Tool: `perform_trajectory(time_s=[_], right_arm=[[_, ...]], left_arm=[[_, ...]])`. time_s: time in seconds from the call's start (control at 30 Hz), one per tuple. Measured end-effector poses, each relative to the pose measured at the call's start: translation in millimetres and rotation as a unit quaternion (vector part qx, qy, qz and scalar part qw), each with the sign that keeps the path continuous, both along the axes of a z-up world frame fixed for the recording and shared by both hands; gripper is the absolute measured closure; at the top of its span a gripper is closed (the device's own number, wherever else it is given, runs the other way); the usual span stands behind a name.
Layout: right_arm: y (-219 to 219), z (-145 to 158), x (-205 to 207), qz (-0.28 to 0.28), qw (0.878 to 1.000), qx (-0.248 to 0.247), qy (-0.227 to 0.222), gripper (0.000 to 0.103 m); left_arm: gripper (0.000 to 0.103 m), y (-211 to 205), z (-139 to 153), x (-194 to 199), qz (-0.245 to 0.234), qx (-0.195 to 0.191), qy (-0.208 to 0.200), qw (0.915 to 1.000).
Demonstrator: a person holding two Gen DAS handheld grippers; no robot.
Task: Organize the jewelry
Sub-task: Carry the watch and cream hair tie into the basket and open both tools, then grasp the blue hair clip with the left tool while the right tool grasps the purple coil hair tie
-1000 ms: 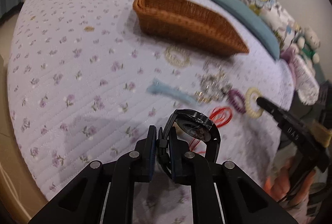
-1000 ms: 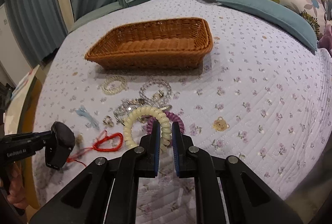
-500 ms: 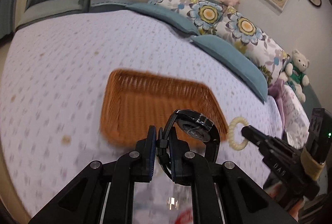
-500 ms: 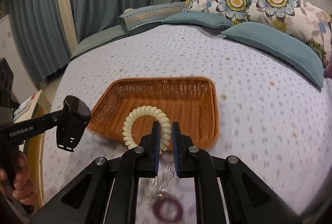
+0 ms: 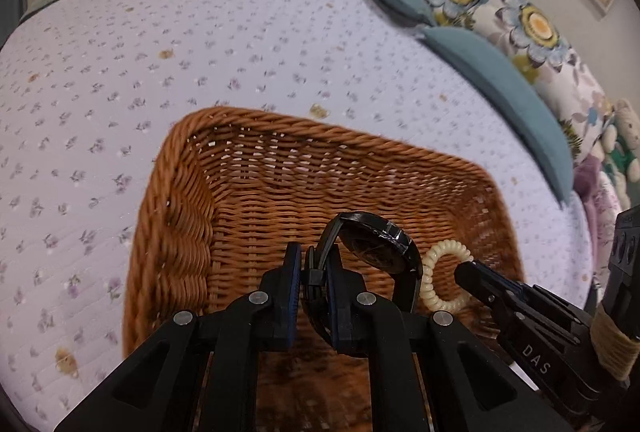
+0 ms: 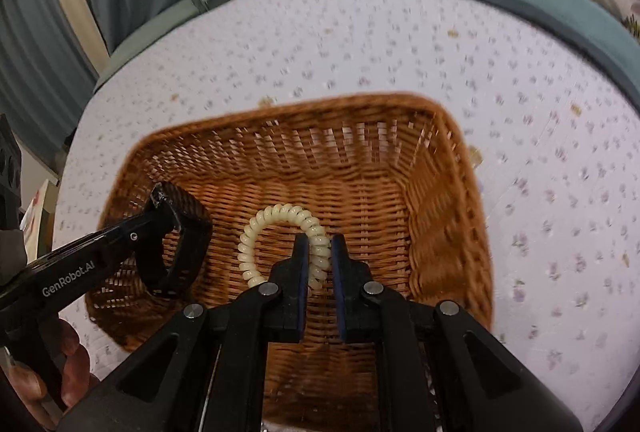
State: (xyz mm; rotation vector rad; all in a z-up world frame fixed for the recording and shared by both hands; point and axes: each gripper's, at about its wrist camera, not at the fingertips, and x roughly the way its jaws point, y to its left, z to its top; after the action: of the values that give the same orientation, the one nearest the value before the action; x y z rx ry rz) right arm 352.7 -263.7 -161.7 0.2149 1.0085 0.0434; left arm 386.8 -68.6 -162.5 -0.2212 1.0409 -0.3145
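Holding both items over the wicker basket [image 5: 188, 216] now. Near end, left wrist view: our left gripper [image 5: 311, 264] is clamped narrow on the strap of the black wristwatch [image 5: 376, 244], case tilted up and to the right above the basket floor. Just right of it, our right gripper [image 5: 466, 272] comes in from the side, pinching the cream spiral hair tie [image 5: 430, 284]. Right wrist view confirms: right gripper [image 6: 319, 252] has its pads tight on the coil [image 6: 280, 216], loop standing up over the basket [image 6: 440, 232] interior. Watch [image 6: 180, 244] hangs over the left part of the basket. Farther out we see the floral quilt [image 5: 240, 44], then teal pillows [image 5: 500, 80] and flowered pillows [image 5: 532, 24].
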Motion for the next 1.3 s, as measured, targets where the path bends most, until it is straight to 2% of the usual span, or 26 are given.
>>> perform_trajectory(time_s=[0.13,0.2,0.23,0.27,0.37,0.5,0.57,0.7,0.9,0.97,1.1,1.13,1.23,1.3], right_arm=[[-0.4,-7.6,3.0,0.003,1.000,0.003,0.009,0.089],[-3.2,-7.9,0.6,0.000,1.000,0.010,0.011,0.082],[-4.5,-7.8,-2.6,-0.001,1.000,0.012,0.008,0.073],[-6.1,-5.1,-6.1,-0.002,1.000,0.015,0.003,0.068],[-9.1,8.3,-20.5,-0.002,1.000,0.019,-0.014,0.065],[-8.2,40.4,-59.1,0.003,0.998,0.021,-0.061,0.057],[-4.7,59.1,-83.1,0.005,0.996,0.015,-0.090,0.051],[4.3,93.7,-139.8,0.007,0.989,-0.003,-0.145,0.050],[13.1,123.9,-211.0,-0.004,0.979,-0.025,-0.200,0.048],[12.0,125.2,-224.5,-0.006,0.980,-0.017,-0.199,0.040],[12.7,114.1,-243.0,-0.003,0.985,-0.027,-0.172,0.040],[12.4,108.2,-247.9,-0.004,0.986,-0.030,-0.165,0.039],[12.1,88.4,-257.0,-0.010,0.989,-0.043,-0.144,0.028],[11.6,77.1,-261.9,-0.014,0.989,-0.057,-0.137,0.027]], left_arm=[[0.088,-1.8,-9.4,5.3,0.001,0.006,0.010,0.9999],[0.085,-0.5,-9.8,5.2,-0.001,0.002,0.011,0.9999],[0.081,2.4,-8.4,3.9,-0.002,-0.008,0.015,0.9998],[0.077,4.4,-6.7,2.6,-0.002,-0.013,0.017,0.9998],[0.068,14.8,10.2,-10.1,-0.005,-0.039,-0.003,0.9992],[0.064,32.6,47.0,-48.5,-0.017,-0.076,-0.053,0.9955],[0.055,40.5,65.4,-70.3,-0.018,-0.079,-0.081,0.9934],[0.050,59.2,103.6,-128.1,-0.024,-0.086,-0.136,0.9866],[0.042,77.3,136.8,-205.9,-0.046,-0.074,-0.181,0.9796],[0.042,82.3,138.8,-222.0,-0.050,-0.070,-0.185,0.9790],[0.042,93.1,129.4,-249.4,-0.047,-0.074,-0.173,0.9810],[0.042,95.0,123.3,-255.8,-0.045,-0.075,-0.165,0.9825],[0.042,98.9,100.5,-265.2,-0.034,-0.085,-0.136,0.9864],[0.042,100.0,79.7,-267.3,-0.025,-0.097,-0.108,0.9891]])
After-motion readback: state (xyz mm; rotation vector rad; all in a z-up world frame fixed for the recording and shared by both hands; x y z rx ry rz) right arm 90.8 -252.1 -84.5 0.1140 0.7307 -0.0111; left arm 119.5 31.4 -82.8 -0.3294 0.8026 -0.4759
